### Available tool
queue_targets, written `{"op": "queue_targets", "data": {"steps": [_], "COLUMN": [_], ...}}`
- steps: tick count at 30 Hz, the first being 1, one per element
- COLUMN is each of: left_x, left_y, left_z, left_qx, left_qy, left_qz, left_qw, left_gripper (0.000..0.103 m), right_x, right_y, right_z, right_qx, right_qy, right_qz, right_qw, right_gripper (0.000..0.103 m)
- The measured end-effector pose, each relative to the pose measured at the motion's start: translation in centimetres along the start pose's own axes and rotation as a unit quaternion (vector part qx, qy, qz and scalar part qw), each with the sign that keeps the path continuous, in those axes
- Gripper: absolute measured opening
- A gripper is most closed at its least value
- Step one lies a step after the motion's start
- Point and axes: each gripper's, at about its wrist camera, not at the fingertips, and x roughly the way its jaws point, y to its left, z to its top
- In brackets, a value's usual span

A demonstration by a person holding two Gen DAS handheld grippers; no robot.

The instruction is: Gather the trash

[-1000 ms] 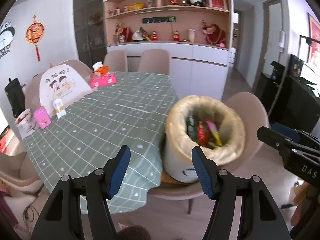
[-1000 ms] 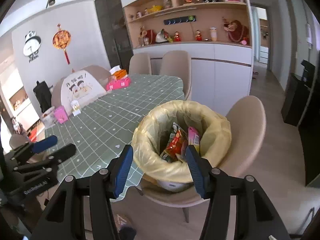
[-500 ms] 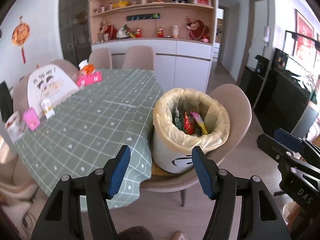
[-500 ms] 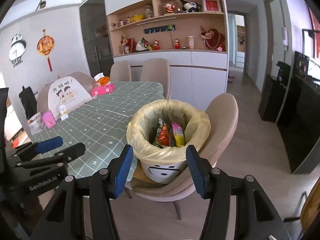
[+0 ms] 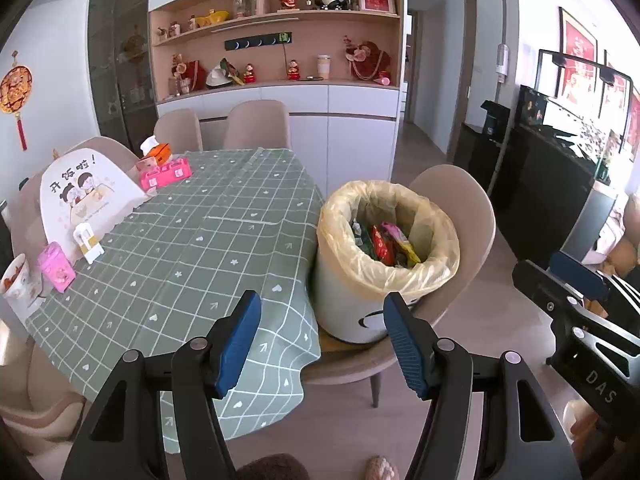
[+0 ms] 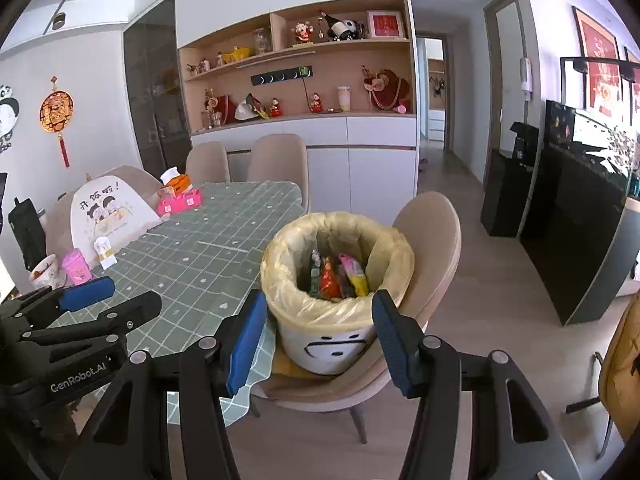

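A white bin [image 5: 340, 304] with a yellow liner stands on the seat of a beige chair [image 5: 460, 192] beside the table. Several colourful snack wrappers [image 5: 386, 242] lie inside it. My left gripper [image 5: 323, 300] is open and empty, held short of the bin and above the table's corner. In the right wrist view the same bin [image 6: 332, 354] with its wrappers [image 6: 338, 276] sits just beyond my right gripper [image 6: 319, 296], which is also open and empty. Each gripper shows in the other's view: the right gripper [image 5: 576, 280] at the right edge, the left gripper [image 6: 88, 294] at the lower left.
A table with a green checked cloth [image 5: 200, 240] carries pink boxes [image 5: 164, 174], a tissue box [image 5: 158, 152], a small pink pack [image 5: 56, 266] and a cup [image 5: 16, 284] along its far side. More beige chairs and a shelf cabinet [image 5: 280, 60] stand behind. Dark furniture [image 6: 560, 220] lines the right.
Both grippers have drawn back from the bin, which now looks smaller and farther in both views, with more floor visible. The jaws have stayed as wide as before.
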Motion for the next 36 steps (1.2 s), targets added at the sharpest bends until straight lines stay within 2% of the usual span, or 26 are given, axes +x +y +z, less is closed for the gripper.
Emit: {"op": "queue_targets", "data": {"steps": [14, 36], "left_x": [-0.5, 0.0], "left_y": [1.7, 1.9], "left_z": [-0.9, -1.0], "left_qx": [-0.004, -0.008], "left_qy": [-0.004, 0.006], "left_qz": [-0.001, -0.007], "left_qw": [1.0, 0.9999], "left_gripper": [0.064, 0.064], "right_x": [-0.3, -0.2], "right_y": [2.2, 2.2], "right_z": [-0.5, -0.8], "right_qx": [-0.003, 0.001], "right_qy": [0.005, 0.009], "right_qz": [-0.006, -0.01], "right_qw": [1.0, 1.0], "right_gripper": [0.052, 0.052]}}
